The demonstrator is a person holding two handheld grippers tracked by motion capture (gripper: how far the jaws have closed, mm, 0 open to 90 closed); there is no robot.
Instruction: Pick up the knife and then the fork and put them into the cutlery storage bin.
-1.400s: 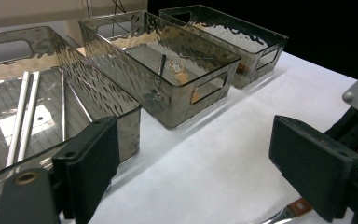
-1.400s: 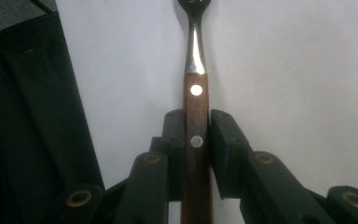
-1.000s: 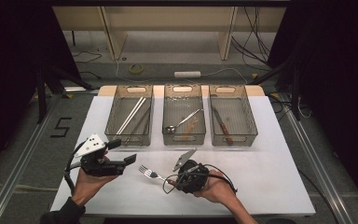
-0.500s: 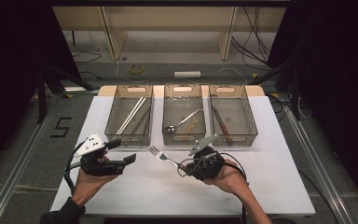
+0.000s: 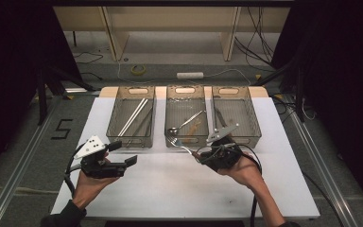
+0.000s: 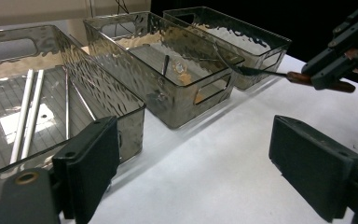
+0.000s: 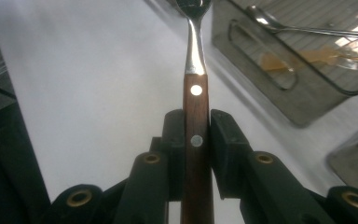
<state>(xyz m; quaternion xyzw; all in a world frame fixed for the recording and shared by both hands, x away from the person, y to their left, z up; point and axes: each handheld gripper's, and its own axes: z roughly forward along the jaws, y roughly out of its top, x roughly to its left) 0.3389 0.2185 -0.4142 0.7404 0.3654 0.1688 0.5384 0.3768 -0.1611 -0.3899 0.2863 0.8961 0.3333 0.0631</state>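
While the left tool (image 5: 123, 152) hangs open and empty, the right tool (image 5: 199, 155) is clamped on a wooden-handled fork (image 7: 196, 116) just in front of the middle bin (image 5: 186, 113).

High view looks down; gripper views, close, share the middle bin (image 5: 185, 115).

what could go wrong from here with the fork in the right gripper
The right gripper pinches the fork only by its narrow wooden handle, so the fork could swivel or slip between the fingers. Its prongs hang right at the near wall of the middle bin and might catch the rim on the way in. The spoon already lies inside that bin, so a dropped fork could land across it.
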